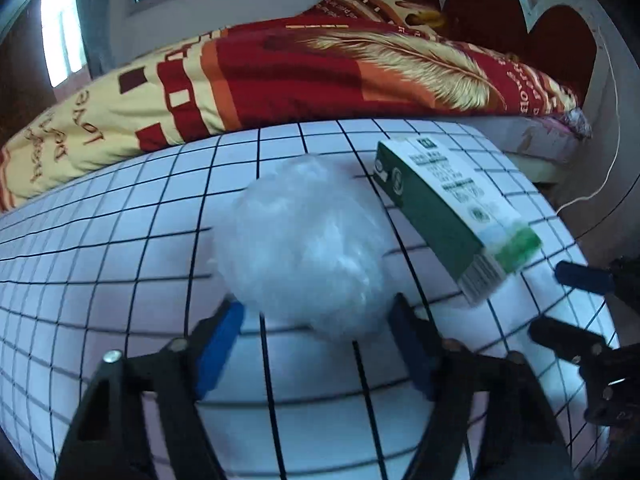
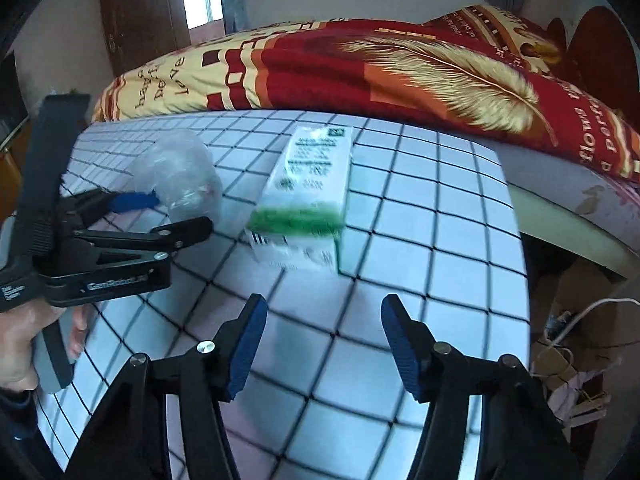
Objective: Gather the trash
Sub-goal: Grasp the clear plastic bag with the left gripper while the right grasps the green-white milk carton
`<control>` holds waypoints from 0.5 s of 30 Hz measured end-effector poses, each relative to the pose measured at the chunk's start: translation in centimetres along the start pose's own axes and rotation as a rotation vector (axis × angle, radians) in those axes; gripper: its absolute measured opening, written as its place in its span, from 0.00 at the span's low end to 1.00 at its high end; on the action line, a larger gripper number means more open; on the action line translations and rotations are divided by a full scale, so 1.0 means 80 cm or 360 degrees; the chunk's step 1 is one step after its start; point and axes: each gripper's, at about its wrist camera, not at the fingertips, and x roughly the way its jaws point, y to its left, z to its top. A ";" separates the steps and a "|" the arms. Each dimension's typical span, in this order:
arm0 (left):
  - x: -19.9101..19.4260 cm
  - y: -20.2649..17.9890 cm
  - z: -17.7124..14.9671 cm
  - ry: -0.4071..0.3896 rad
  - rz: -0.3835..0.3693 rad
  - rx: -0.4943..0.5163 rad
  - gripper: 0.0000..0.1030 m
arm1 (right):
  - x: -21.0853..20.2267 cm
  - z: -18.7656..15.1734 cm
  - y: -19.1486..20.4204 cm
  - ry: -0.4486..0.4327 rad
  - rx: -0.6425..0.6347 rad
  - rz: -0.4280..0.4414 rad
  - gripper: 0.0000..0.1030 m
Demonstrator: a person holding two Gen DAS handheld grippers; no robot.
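A crumpled clear plastic bag (image 1: 308,240) lies on the white grid-patterned table (image 1: 120,280). My left gripper (image 1: 318,308) stands open with its blue fingertips either side of the bag's near end; I cannot see the pads pressing on it. The right wrist view shows the same gripper (image 2: 184,212) around the bag (image 2: 180,172), with a hand on its handle. A green and white carton (image 2: 308,196) lies flat to the right of the bag. My right gripper (image 2: 324,320) hovers open just short of the carton (image 1: 452,208), nothing between its fingers.
A bed with a red and yellow blanket (image 1: 320,72) runs along the table's far edge. The table's right edge (image 2: 516,240) drops to a floor with cables and clutter (image 2: 572,360). A brown door (image 2: 140,12) stands at the far left.
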 end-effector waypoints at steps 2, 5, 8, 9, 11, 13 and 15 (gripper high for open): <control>0.005 0.013 0.007 0.0008 -0.0002 -0.0022 0.64 | 0.011 0.011 0.004 0.0005 0.0008 0.0030 0.60; 0.009 0.030 0.010 0.0017 -0.0020 -0.0040 0.60 | 0.025 0.025 0.010 0.0006 0.0028 0.0061 0.60; 0.008 0.041 0.006 0.0026 -0.0003 -0.0034 0.60 | 0.039 0.041 0.010 0.0007 0.0072 0.0085 0.60; 0.004 0.044 0.004 0.0023 -0.0006 -0.0042 0.60 | 0.045 0.048 0.009 0.0007 0.0093 0.0081 0.60; -0.001 0.047 0.006 -0.0003 0.0017 -0.0072 0.69 | 0.054 0.058 0.007 0.0021 0.0131 0.0079 0.61; -0.005 0.050 0.011 -0.0035 0.0004 -0.0106 0.79 | 0.064 0.067 0.005 0.0041 0.0184 0.0073 0.63; -0.007 0.050 0.018 -0.0060 0.0001 -0.0118 0.79 | 0.069 0.073 0.003 0.0046 0.0218 0.0039 0.64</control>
